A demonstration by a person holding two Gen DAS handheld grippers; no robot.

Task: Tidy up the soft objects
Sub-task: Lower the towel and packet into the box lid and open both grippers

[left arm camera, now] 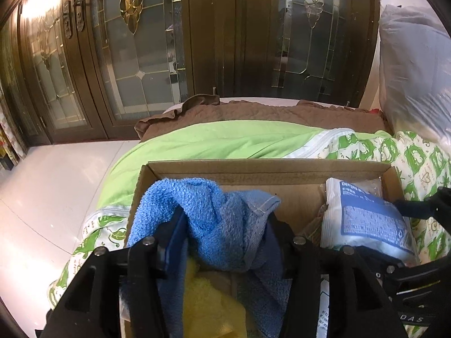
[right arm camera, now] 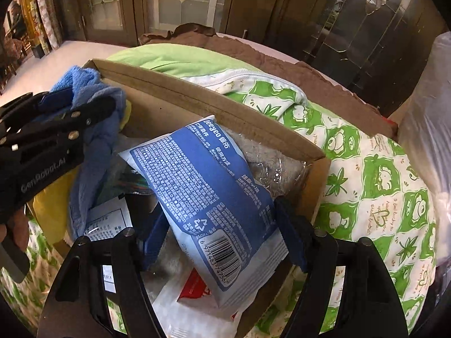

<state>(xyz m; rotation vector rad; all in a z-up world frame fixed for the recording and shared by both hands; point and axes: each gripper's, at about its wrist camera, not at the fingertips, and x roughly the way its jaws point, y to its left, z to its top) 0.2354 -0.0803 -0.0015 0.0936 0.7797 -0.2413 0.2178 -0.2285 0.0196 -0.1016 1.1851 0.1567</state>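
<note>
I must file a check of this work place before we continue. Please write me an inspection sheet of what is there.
Surface: bed cover, white with green frog squares, over a plain green sheet.
Job's things: cardboard box holding a blue towel, a yellow cloth and a blue-and-white packet.
Clutter: small labelled packs under the packet; clear plastic bag at the right.
Grippers: left gripper, jaws around the towel, contact unclear; right gripper, jaws either side of the packet, grip unclear.
Cables: nothing seen.
Surroundings: dark wooden doors with leaded glass; pale floor.
</note>
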